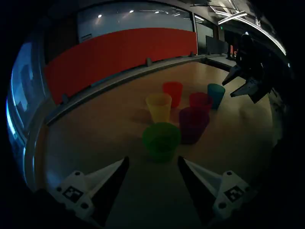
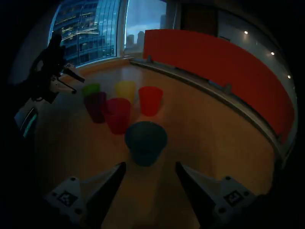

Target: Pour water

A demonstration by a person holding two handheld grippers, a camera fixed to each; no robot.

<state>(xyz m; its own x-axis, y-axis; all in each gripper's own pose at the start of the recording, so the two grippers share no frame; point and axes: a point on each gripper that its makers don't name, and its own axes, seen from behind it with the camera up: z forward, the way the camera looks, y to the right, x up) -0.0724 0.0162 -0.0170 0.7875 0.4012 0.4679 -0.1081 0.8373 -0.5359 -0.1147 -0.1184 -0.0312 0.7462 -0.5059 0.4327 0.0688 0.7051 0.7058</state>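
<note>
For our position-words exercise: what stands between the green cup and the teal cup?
The purple cup and the dark red cup, lined up between them in the left gripper view.

A light-brown wooden tabletop runs to a long red partition panel. A grey rail with small brackets is fixed along the edge between them. Above the panel a pale glazed wall reflects small round ceiling lights, and in the right gripper view tall glass windows show lit high-rise buildings under a dim sky.
</note>
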